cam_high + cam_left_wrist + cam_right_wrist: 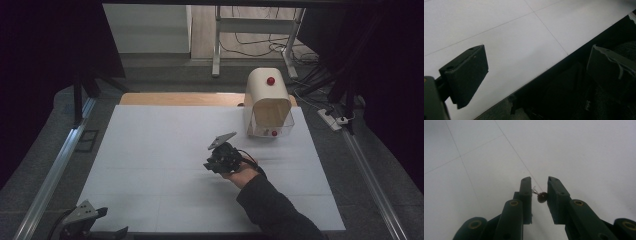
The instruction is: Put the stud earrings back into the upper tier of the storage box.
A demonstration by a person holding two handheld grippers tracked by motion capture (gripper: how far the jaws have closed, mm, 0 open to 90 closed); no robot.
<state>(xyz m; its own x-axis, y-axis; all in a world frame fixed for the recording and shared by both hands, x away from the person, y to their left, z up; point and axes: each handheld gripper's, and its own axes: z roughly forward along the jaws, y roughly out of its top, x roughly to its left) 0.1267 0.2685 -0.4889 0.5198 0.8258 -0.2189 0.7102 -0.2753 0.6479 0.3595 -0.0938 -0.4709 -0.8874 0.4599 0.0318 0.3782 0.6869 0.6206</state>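
Note:
My right gripper (210, 164) hovers over the middle of the white sheet (160, 150), held by a hand in a dark sleeve. In the right gripper view its jaws (539, 180) stand close together, shut on a small dark red ball (542, 197) with a short clear stem. My left gripper (111, 223) rests at the table's front left corner. In the left gripper view its jaws (536, 72) stand wide apart with nothing between them, over the sheet's edge.
A cream, arch-topped box (267, 100) stands at the sheet's back right, with a red knob (270, 80) on top and a red ball (274, 133) at its clear front. Metal rails (50, 180) run along both table sides. Cables and a frame lie beyond.

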